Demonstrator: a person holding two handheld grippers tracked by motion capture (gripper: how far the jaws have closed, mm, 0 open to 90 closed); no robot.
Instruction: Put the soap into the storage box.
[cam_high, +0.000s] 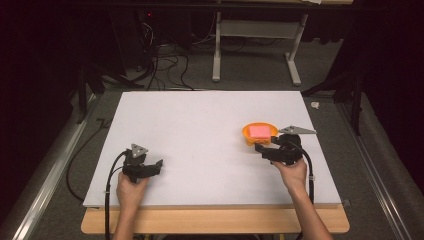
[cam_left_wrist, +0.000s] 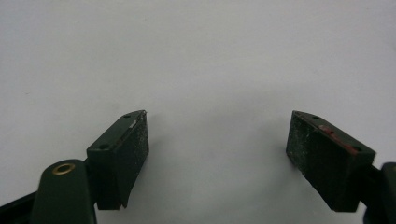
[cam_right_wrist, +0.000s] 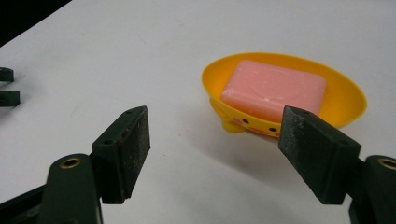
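A pink bar of soap (cam_high: 259, 131) (cam_right_wrist: 273, 89) lies in a shallow orange dish (cam_high: 247, 134) (cam_right_wrist: 346, 101) on the white table (cam_high: 200, 125), right of centre. My right gripper (cam_high: 265, 149) (cam_right_wrist: 215, 149) sits just in front of the dish, open, nothing between its jaws. The dish stands a little beyond its right jaw. My left gripper (cam_high: 156, 166) (cam_left_wrist: 217, 154) rests near the table's front left, open over bare white surface, far from the dish.
The white board (cam_high: 150, 200) lies on a wooden table whose front edge shows below the hands. Behind it, cables (cam_high: 165, 65) trail over grey floor and a white desk frame (cam_high: 260, 35) stands. Metal rails run along both sides.
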